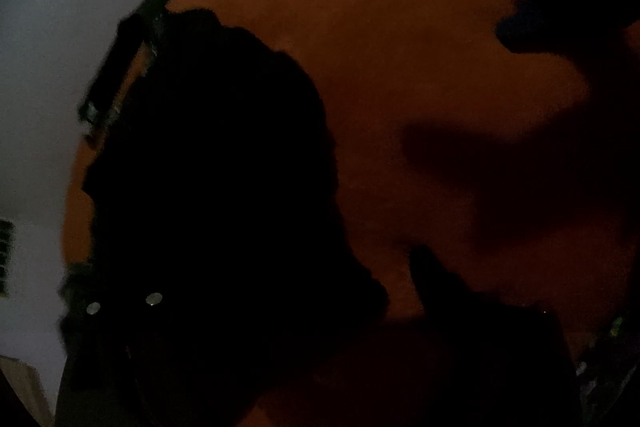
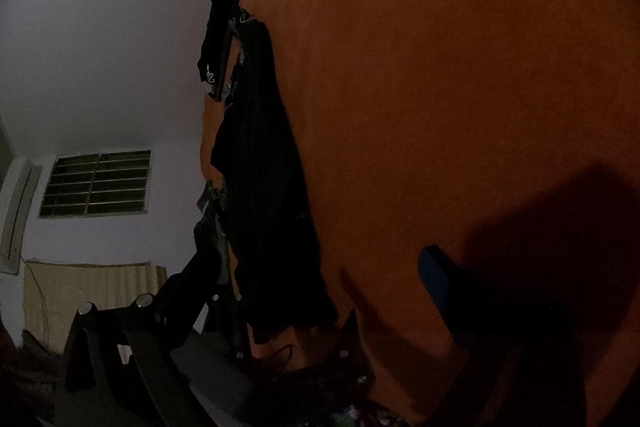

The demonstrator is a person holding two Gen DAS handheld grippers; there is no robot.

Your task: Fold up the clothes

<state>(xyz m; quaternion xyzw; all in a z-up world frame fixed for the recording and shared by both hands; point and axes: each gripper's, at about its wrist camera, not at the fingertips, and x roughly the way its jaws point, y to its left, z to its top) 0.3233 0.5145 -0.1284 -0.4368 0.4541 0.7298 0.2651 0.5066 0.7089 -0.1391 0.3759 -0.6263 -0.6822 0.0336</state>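
Spread wide, the left gripper (image 1: 260, 275), with only one finger (image 1: 430, 279) clear against the orange cover (image 1: 400, 27) and the other lost in the dark; nothing pinched as far as can be made out. Also spread, the right gripper (image 2: 316, 267), its blue-padded finger (image 2: 436, 277) resting low over the cover, the other finger off toward the cover's edge, no cloth pressed between them. Lying on the cover along its edge nearest the pale wall (image 2: 100, 47), a dark garment (image 2: 264, 187), rumpled and long, partly under the left gripper. Further along that same edge, dark cloth with white print (image 2: 212, 67), draped half off the cover; whether a second piece or part of the same garment, too dim to tell. Likely light, limp and easily bunched, so no stiffness to rely on and little risk of damage; apt to sag and slide over the cover when lifted from one point only. Best taken at two spread points along one hem or at two corners, one per gripper, pinching a single layer rather than a wad. Counted: two grippers, one cover, one garment for certain, perhaps one more; beyond the cover, one barred window (image 2: 96, 183).
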